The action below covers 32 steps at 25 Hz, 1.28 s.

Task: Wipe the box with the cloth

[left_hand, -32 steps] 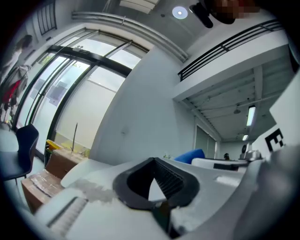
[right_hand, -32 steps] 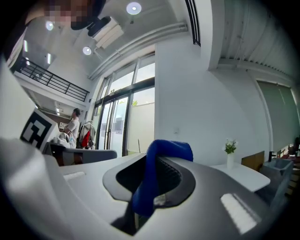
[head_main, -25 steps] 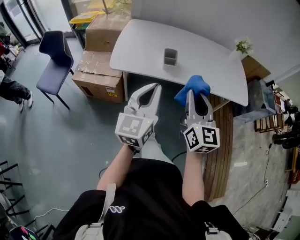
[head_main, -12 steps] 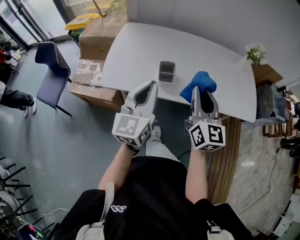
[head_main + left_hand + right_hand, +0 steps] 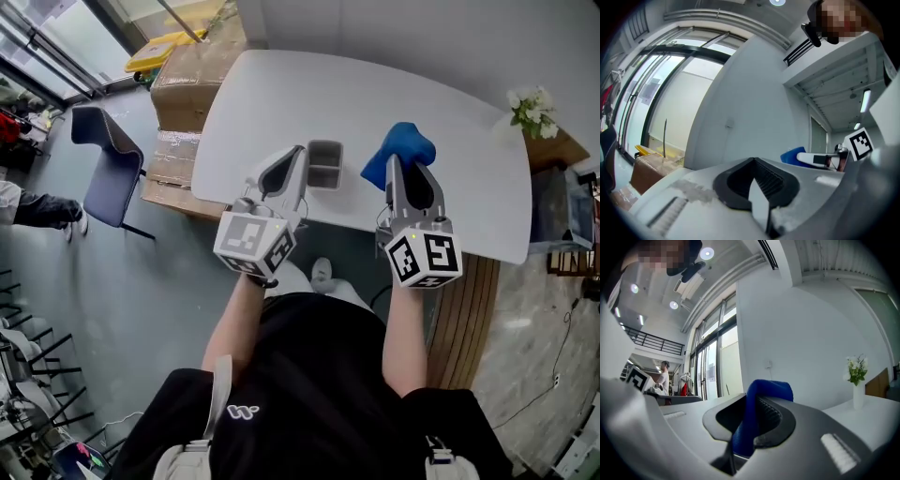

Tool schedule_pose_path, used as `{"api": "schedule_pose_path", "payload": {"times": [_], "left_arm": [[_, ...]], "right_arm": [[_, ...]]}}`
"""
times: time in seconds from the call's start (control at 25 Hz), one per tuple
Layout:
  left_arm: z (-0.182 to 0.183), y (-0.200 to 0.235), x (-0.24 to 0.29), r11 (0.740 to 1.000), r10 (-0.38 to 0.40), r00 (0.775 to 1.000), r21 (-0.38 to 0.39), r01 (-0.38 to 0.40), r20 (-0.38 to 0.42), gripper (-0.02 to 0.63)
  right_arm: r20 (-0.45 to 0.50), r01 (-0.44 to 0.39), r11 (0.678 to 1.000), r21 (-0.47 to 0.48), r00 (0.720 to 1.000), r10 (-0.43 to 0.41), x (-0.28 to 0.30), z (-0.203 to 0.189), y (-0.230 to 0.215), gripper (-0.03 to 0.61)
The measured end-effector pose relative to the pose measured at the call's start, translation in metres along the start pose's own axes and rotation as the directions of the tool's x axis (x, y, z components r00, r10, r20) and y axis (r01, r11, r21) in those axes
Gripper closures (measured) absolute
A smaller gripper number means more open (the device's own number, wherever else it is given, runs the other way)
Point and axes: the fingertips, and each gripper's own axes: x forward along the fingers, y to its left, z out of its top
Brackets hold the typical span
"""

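Holding a blue cloth (image 5: 398,148) tight, the right claw (image 5: 401,164) is shut on it. In the right gripper view the cloth (image 5: 761,401) is squeezed between the two dark pads. A big lump of it sticks out past the tip.

The left claw (image 5: 298,152) is closed too, and it has nothing in it. In the left gripper view its two sides (image 5: 754,161) meet at the tip. Only a small hole stays between the dark pads.

A little grey box (image 5: 324,164) stands on the white table (image 5: 450,103). It is just to the right of the left claw's tip and to the left of the right claw. So the box sits between the two claws, closer to the left one. The cloth is not touching the box. From the head view both claws show over the near side of the table.

Far off to the right of the right claw, white flowers (image 5: 532,101) stand at the table's corner. Off to the left of the left claw are brown cartons (image 5: 187,80) and a dark chair (image 5: 103,159) on the floor
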Motion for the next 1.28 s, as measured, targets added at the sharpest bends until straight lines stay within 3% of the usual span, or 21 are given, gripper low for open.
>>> {"api": "schedule_pose_path", "payload": {"times": [0.16,0.4,0.6,0.72,0.92,1.28], "left_arm": [[-0.024,0.001,0.017,0.994,-0.049,0.989,0.091,0.062,-0.142,0.612],[-0.064,0.006,0.032,0.956,-0.137,0.928,0.199,0.216,-0.345,0.612],[-0.104,-0.003,0.042,0.876,-0.186,0.839,0.300,0.377,-0.512,0.612],[-0.121,-0.006,0.050,0.833,-0.190,0.796,0.335,0.440,-0.574,0.612],[-0.150,-0.005,0.057,0.804,-0.186,0.722,0.319,0.502,-0.666,0.597],[-0.195,0.004,0.068,0.685,-0.133,0.588,0.355,0.637,-0.798,0.551]], "right_arm": [[-0.008,-0.008,0.999,0.032,1.000,0.008,0.016,-0.008,-0.011,0.523],[-0.034,-0.014,0.999,0.042,0.999,0.015,0.028,-0.021,-0.013,0.523],[-0.050,0.023,0.998,0.064,0.999,-0.020,0.026,-0.032,-0.029,0.523],[-0.061,0.038,0.996,0.075,0.998,-0.033,0.026,-0.038,-0.038,0.523],[-0.077,0.052,0.995,0.090,0.996,-0.045,0.026,-0.048,-0.047,0.523],[-0.096,0.080,0.989,0.124,0.993,-0.068,0.031,-0.061,-0.059,0.523]]}}
